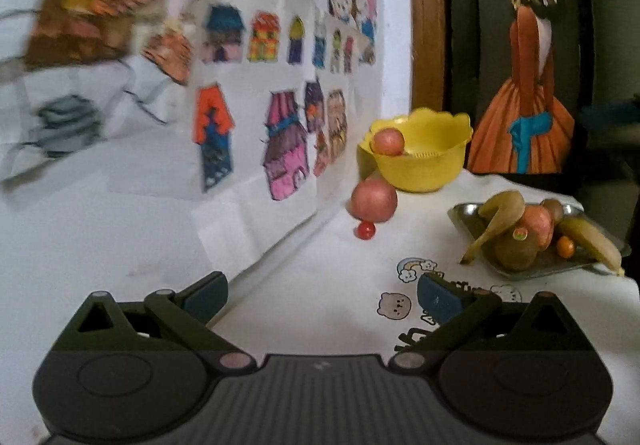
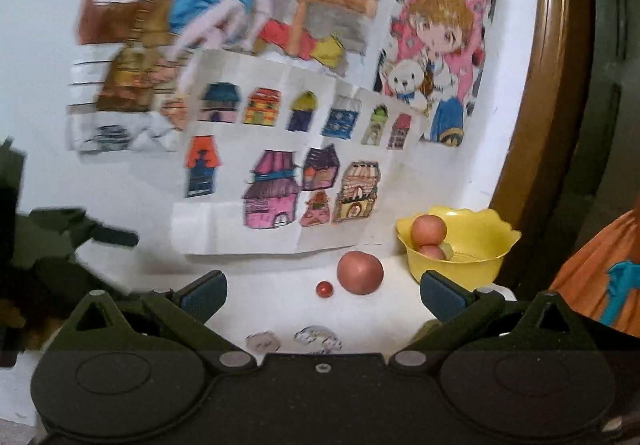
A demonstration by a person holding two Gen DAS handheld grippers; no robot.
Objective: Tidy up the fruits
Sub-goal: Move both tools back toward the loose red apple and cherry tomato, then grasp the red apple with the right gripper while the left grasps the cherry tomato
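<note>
Both the left gripper [image 1: 322,295] and the right gripper [image 2: 322,295] hang empty with fingers spread wide, likely ready for a pick. The scalloped yellow plastic bowl [image 1: 424,169] serves as collection point: one apple [image 1: 388,141] already sits inside. A smooth round apple [image 2: 360,272] and a tiny glossy tomato [image 2: 324,288] lie just left of the bowl (both loose on the white tabletop), while the dull metal tray [image 1: 464,215] to its right holds bananas and mixed fruit

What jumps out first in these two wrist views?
The yellow bowl against the back wall, with apples inside, and a loose apple with a small red fruit on the table in front of it. To the right, a metal tray piled with bananas and other fruit. Both the left gripper and the right gripper are open and empty.
</note>
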